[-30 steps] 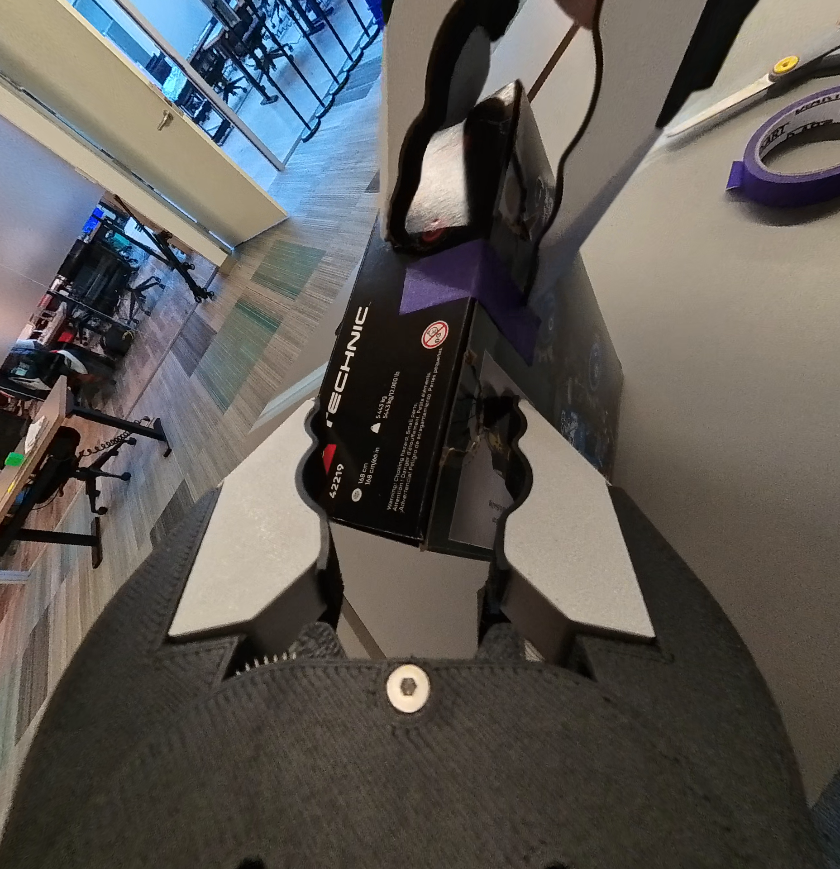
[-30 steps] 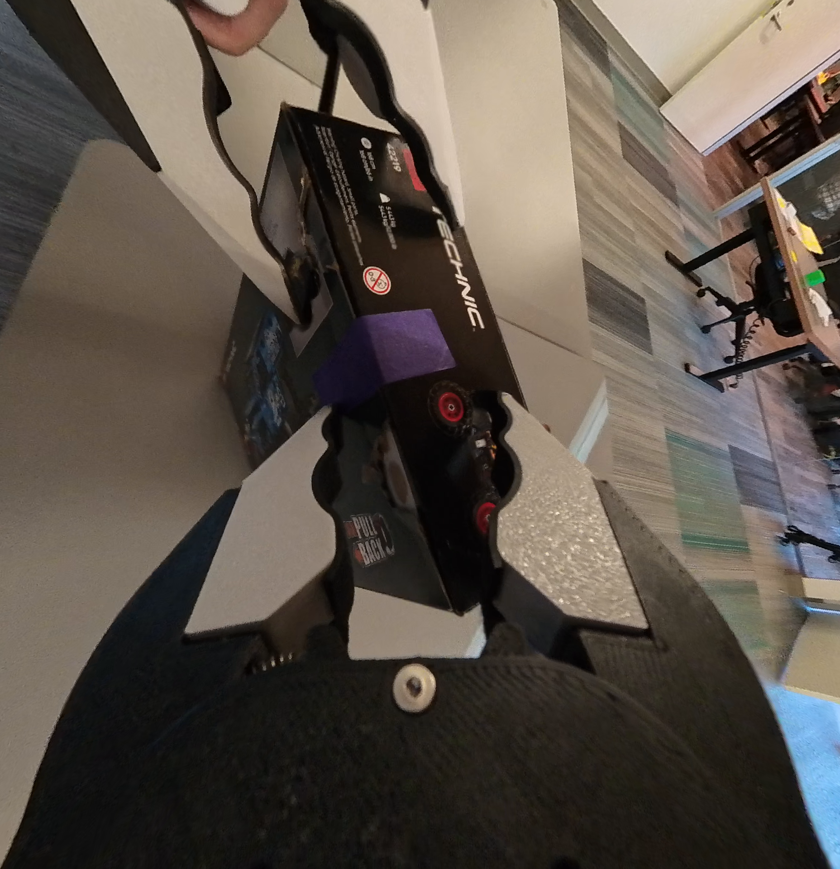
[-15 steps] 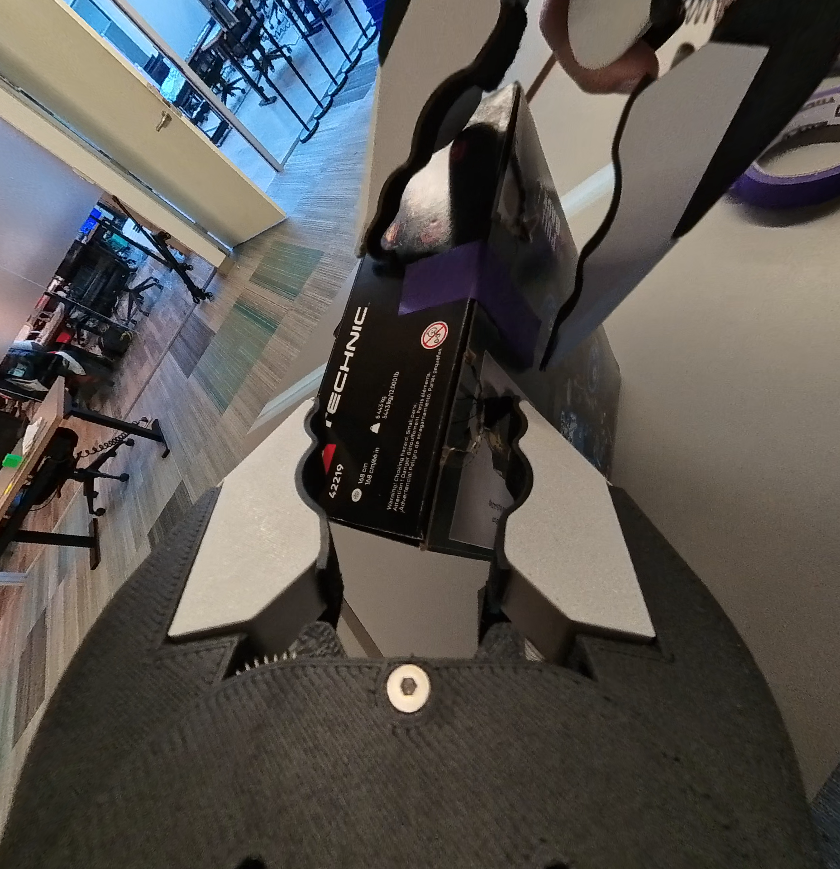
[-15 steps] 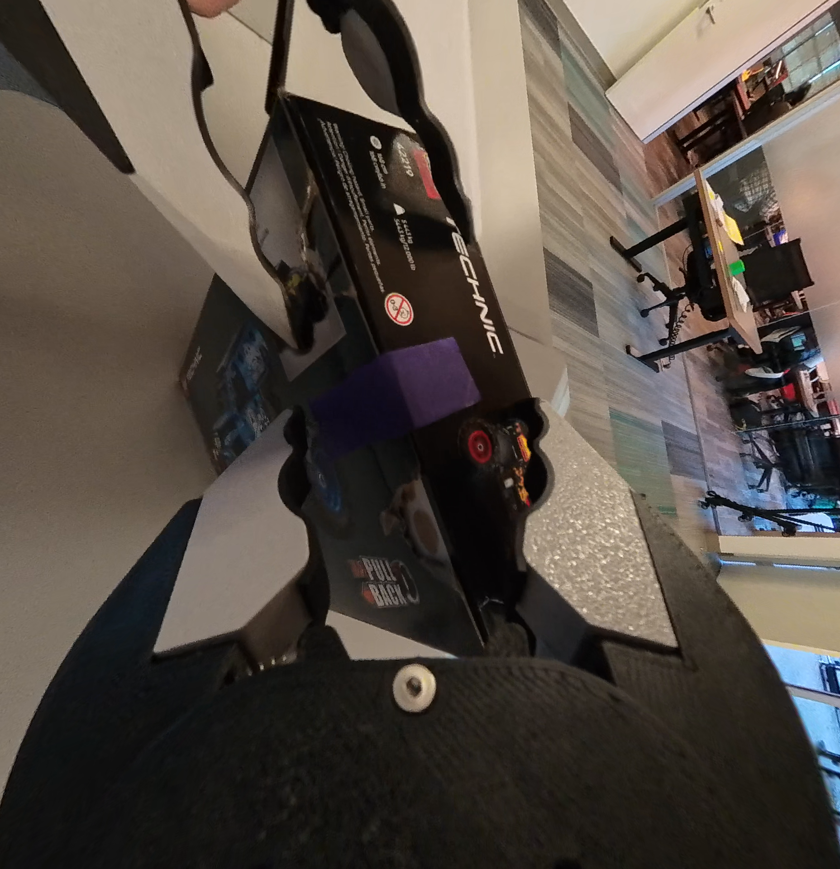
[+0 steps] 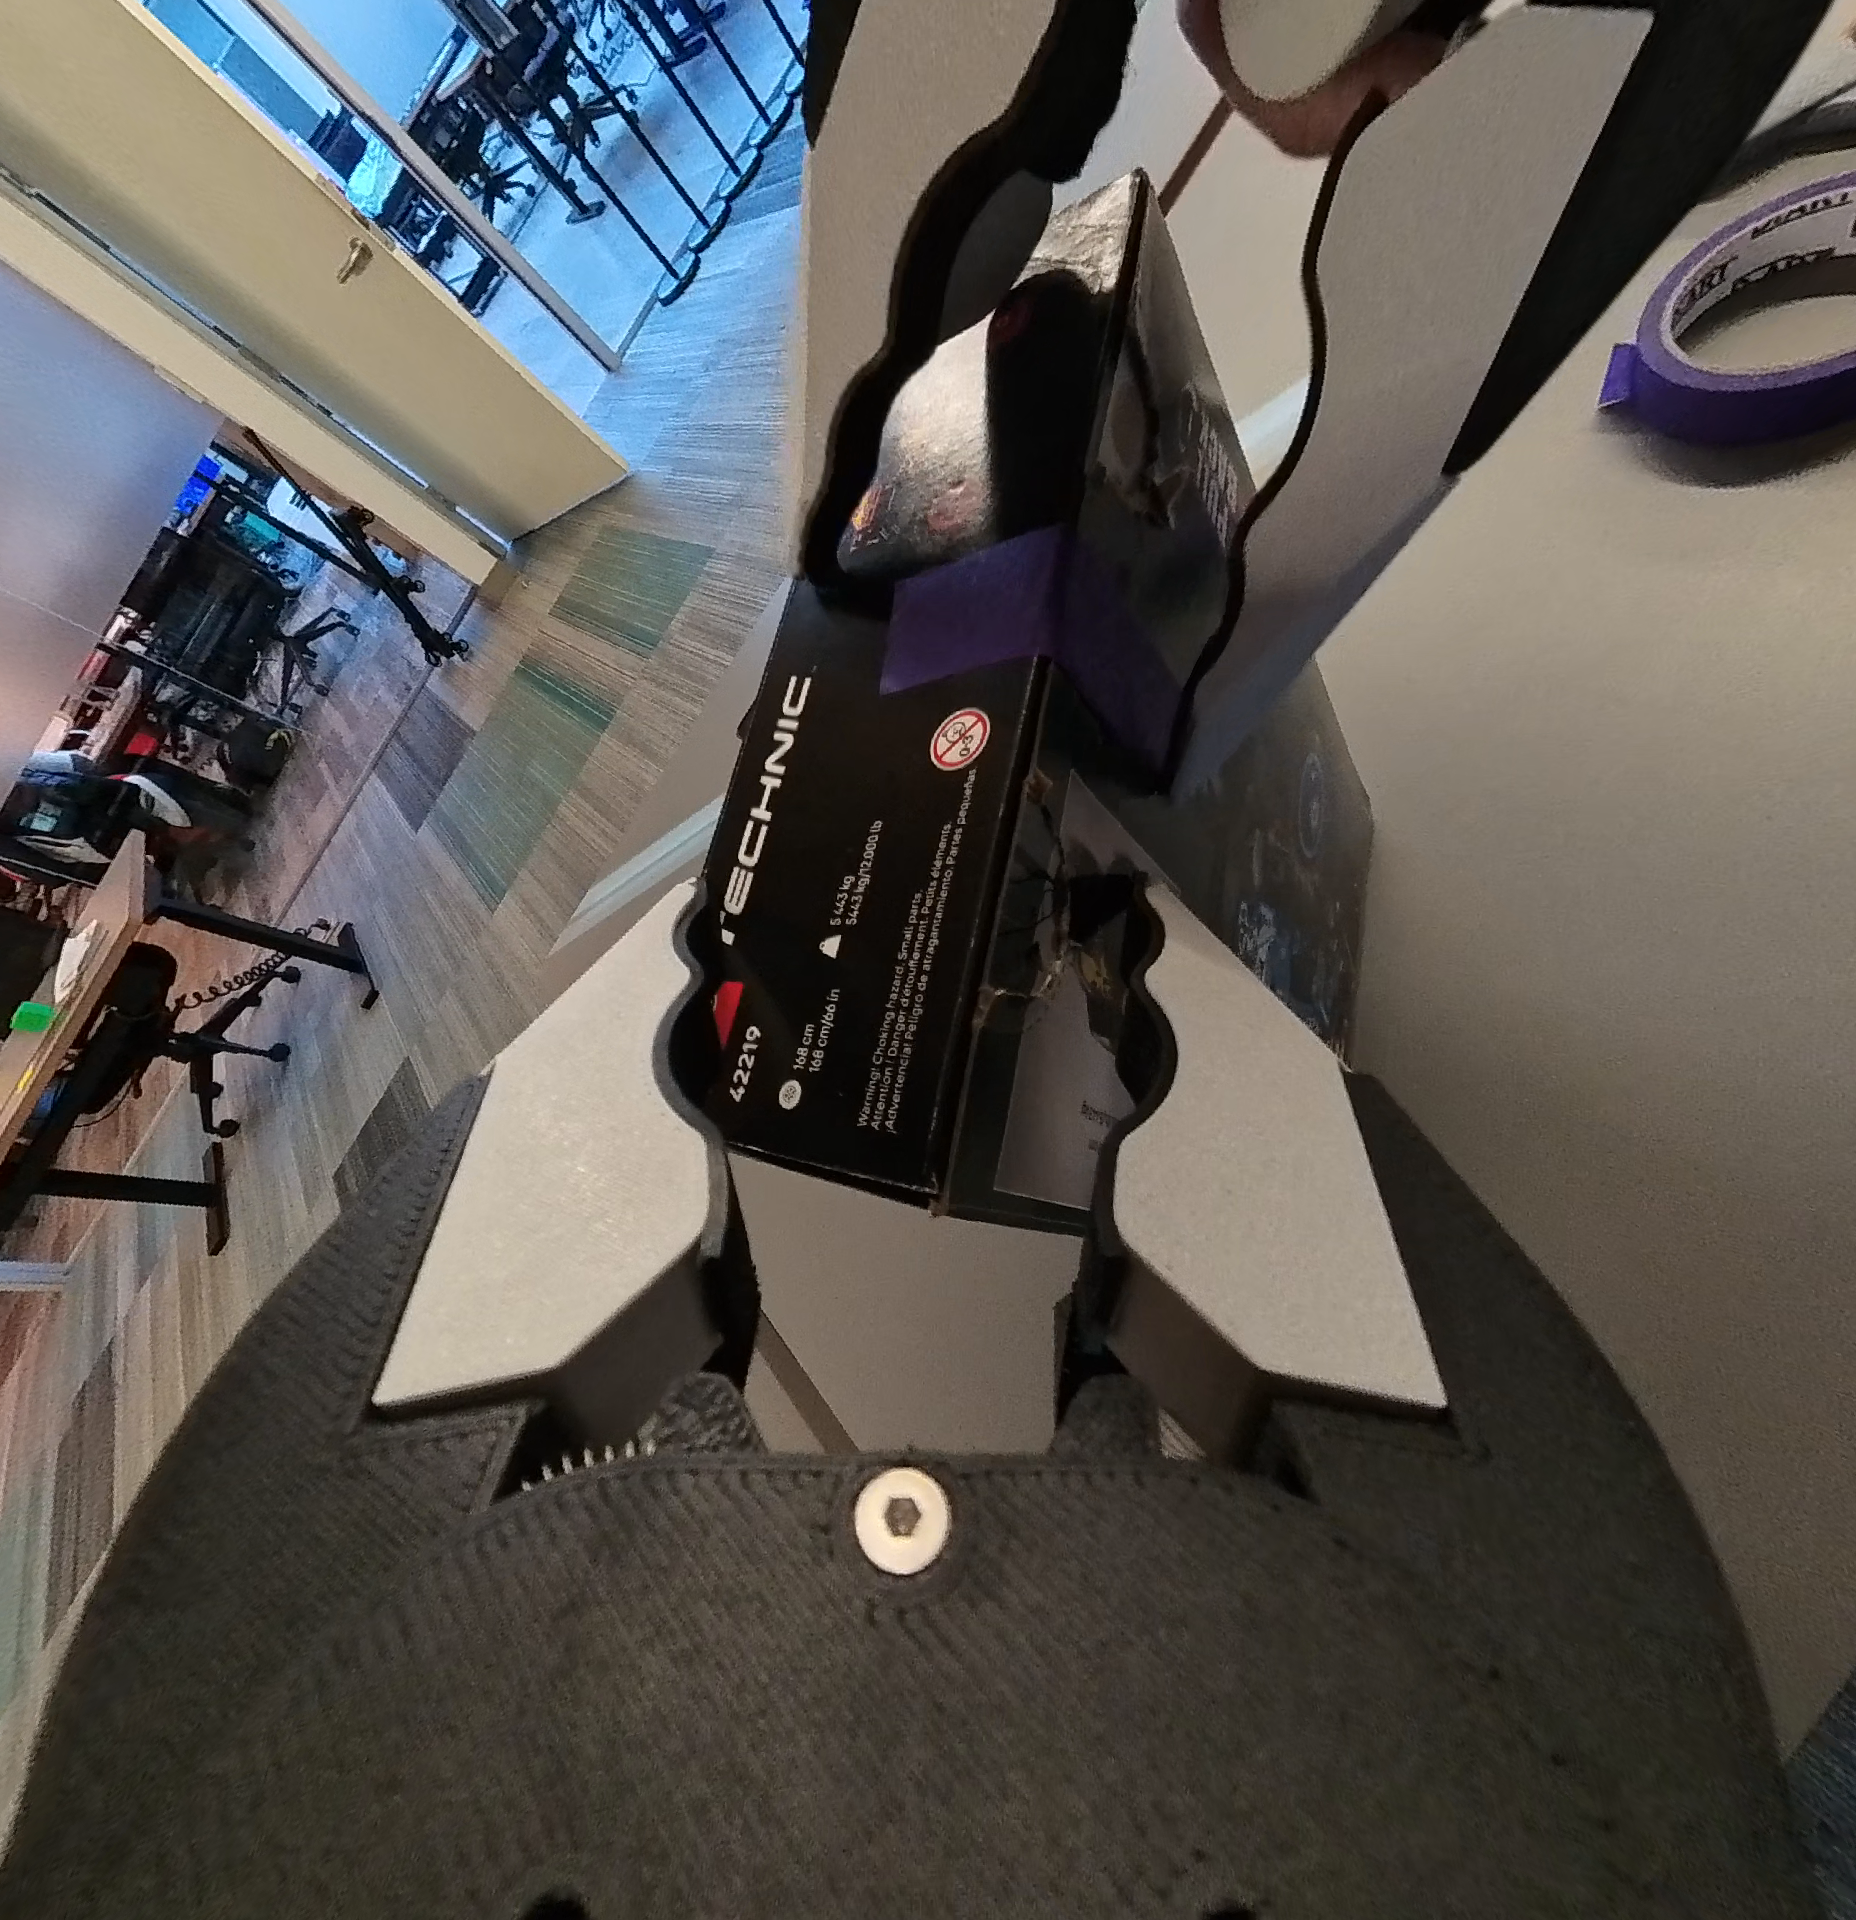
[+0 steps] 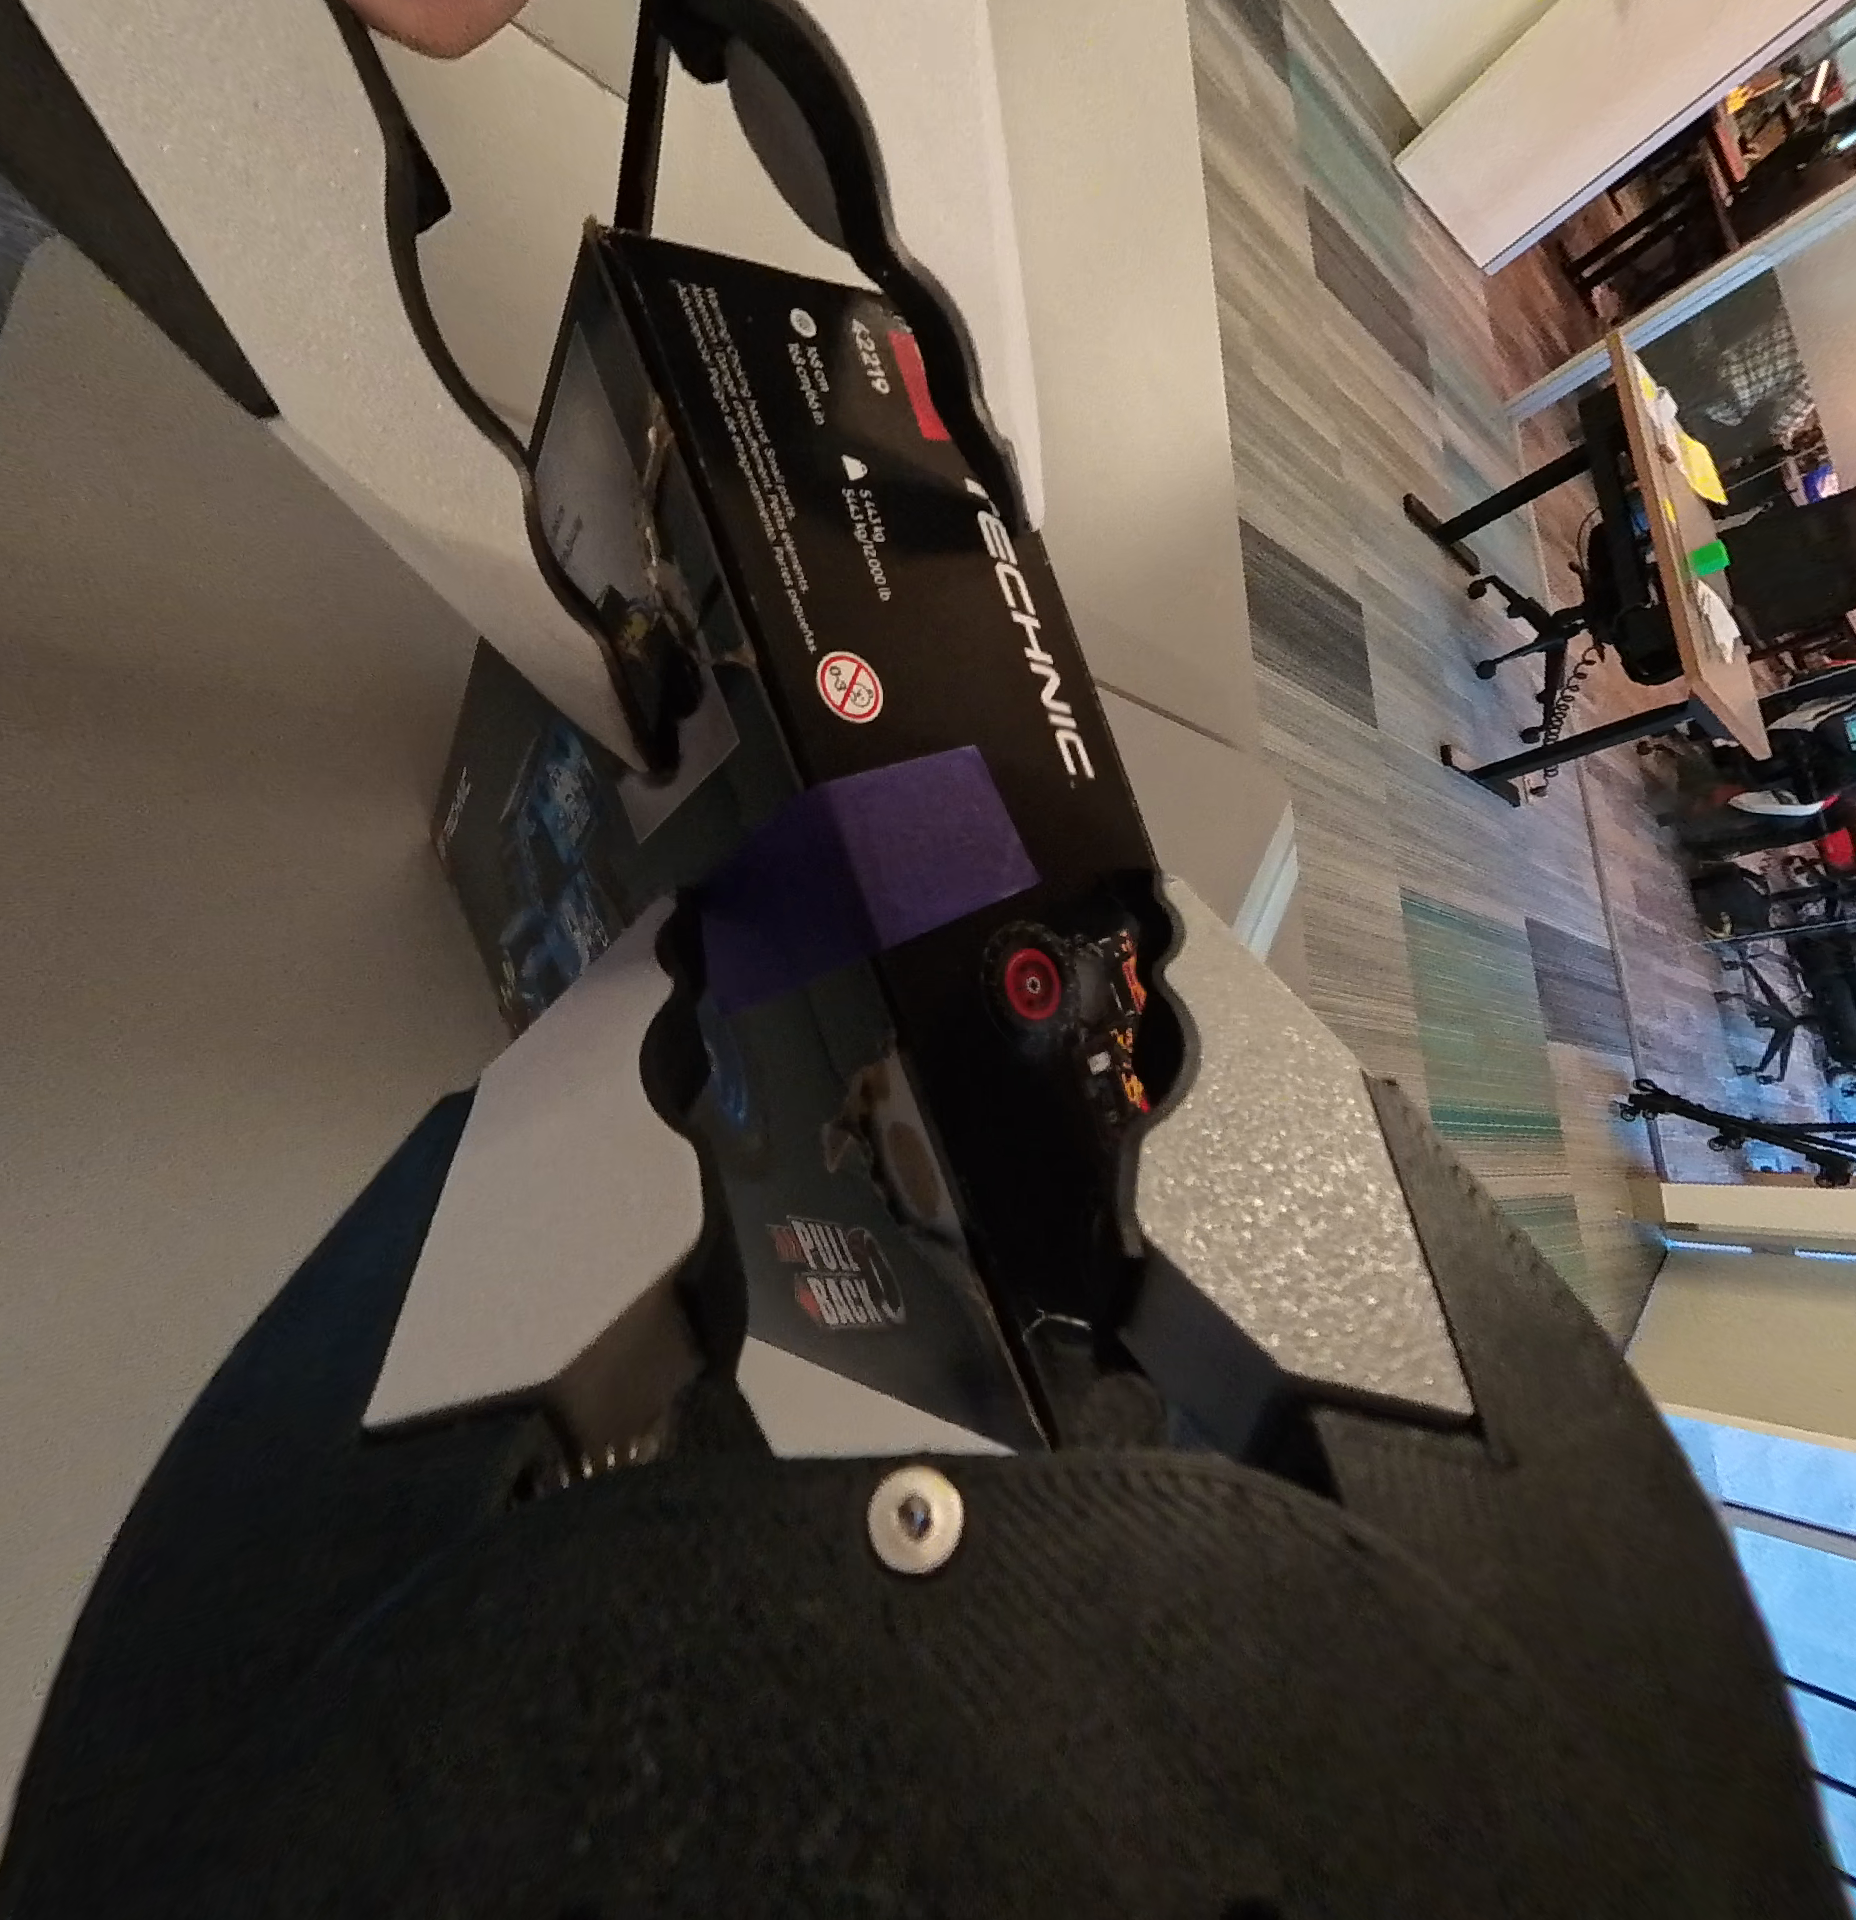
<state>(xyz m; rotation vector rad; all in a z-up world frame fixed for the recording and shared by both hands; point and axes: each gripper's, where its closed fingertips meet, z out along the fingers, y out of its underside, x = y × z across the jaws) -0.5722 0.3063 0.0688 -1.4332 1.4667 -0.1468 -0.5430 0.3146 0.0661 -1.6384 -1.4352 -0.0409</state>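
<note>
A black toy box (image 5: 862,935) with a strip of purple tape (image 5: 965,634) folded over one edge is held just above the grey table (image 5: 1630,935), one edge turned up. My left gripper (image 5: 919,935) is shut on its near end. My right gripper (image 5: 1007,623) grips the far end. In the right wrist view, my right gripper (image 6: 913,935) is shut on the box (image 6: 903,582), whose end sits deep between the fingers. The left gripper (image 6: 830,623) holds the other end there.
A dark box with blue pictures (image 5: 1298,883) lies flat on the table under the held box. A purple tape roll (image 5: 1755,343) lies at the far right. The table edge drops to a striped carpet floor (image 5: 508,727) with desks and chairs. A hand (image 5: 1288,62) shows at the top.
My right gripper has slid farther along the box, so the box's end now sits deeper between its fingers. My left gripper's hold is unchanged. The scissors are now hidden.
</note>
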